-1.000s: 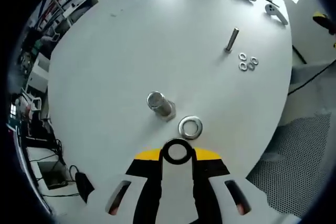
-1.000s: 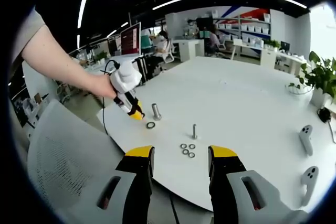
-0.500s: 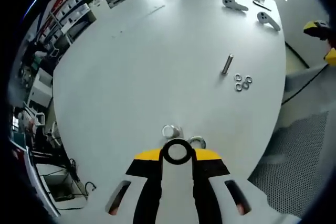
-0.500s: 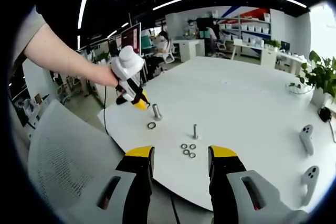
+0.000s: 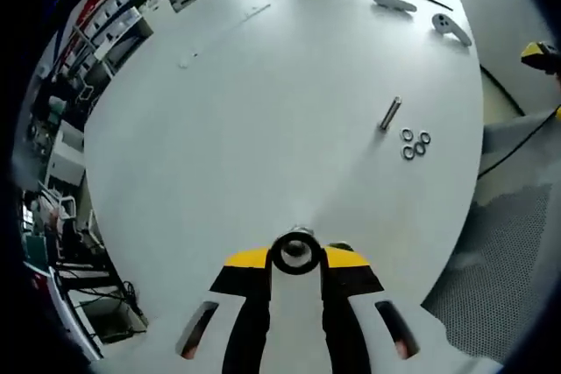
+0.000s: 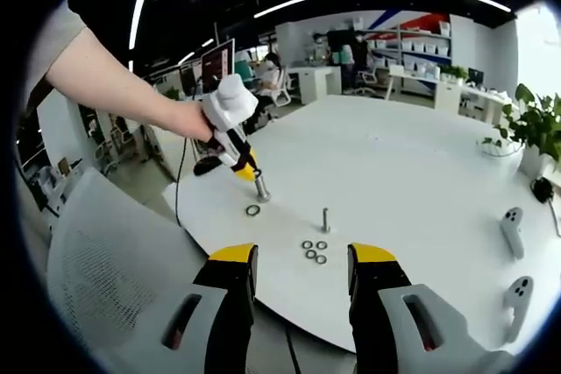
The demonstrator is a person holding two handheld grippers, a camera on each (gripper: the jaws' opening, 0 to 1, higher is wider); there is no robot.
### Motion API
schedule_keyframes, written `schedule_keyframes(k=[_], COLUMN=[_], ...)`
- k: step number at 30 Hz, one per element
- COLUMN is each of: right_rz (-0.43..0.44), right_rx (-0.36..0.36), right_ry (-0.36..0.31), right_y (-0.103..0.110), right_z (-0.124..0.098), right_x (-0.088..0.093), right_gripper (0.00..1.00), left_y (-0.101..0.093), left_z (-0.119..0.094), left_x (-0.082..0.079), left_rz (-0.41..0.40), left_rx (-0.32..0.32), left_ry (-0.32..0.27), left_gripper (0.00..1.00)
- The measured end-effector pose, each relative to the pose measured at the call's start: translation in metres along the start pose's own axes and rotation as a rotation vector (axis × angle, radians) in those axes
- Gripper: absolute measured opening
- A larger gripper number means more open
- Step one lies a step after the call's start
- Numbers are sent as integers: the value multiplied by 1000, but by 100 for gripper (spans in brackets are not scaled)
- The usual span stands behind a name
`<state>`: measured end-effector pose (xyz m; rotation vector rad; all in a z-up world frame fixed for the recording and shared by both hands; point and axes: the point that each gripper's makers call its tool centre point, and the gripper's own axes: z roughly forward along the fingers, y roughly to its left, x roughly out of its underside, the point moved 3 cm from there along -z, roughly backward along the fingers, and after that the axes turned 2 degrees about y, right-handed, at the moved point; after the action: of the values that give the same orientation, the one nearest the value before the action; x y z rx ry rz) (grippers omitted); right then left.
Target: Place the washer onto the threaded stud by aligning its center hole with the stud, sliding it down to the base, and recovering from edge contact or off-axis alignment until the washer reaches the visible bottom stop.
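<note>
Left gripper view: the left gripper (image 5: 295, 262) points down at a round white table (image 5: 245, 102), its yellow-tipped jaws clenched on a steel washer (image 5: 295, 252) held edge-up between the tips. Just past the washer, the top of a thick threaded stud peeks out, mostly hidden. Farther across the table a slim bolt (image 5: 390, 114) stands on end, with three small washers (image 5: 415, 144) clustered just beside it. Two white handheld controllers (image 5: 421, 11) lie near the far edge.

Right gripper view: the right gripper (image 6: 300, 260) hangs off the near edge of the table (image 6: 421, 181), its jaws released and well apart with nothing between them. Across the table a bare forearm (image 6: 114, 85) reaches in, the hand wrapped round the left gripper (image 6: 249, 167), whose yellow tip sits right at the top of the thick threaded stud (image 6: 260, 187); the washer there is too small to make out. A loose washer (image 6: 252, 210) lies flat on the table just beside the stud's base. The slim bolt (image 6: 325, 219) and the three small washers (image 6: 313, 250) sit nearer the right gripper.
</note>
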<state>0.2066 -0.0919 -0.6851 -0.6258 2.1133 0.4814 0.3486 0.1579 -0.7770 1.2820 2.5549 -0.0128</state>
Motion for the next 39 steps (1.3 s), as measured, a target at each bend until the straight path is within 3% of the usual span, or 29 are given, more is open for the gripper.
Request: schedule_keyframes(k=[7, 16, 39], right_rz=[4, 8, 9], right_rx=[3, 7, 29], right_ry=[-3, -1, 4], right_y=[-1, -2, -5], right_z=[0, 0, 0], right_x=[0, 0, 1], right_gripper=[43, 43, 43], left_y=[4, -5, -14], left_z=[5, 12, 50], left_x=[-1, -2, 7], left_rz=[-5, 0, -19], left_rx=[11, 22, 19], left_ry=[11, 20, 83], left_gripper=[19, 19, 19])
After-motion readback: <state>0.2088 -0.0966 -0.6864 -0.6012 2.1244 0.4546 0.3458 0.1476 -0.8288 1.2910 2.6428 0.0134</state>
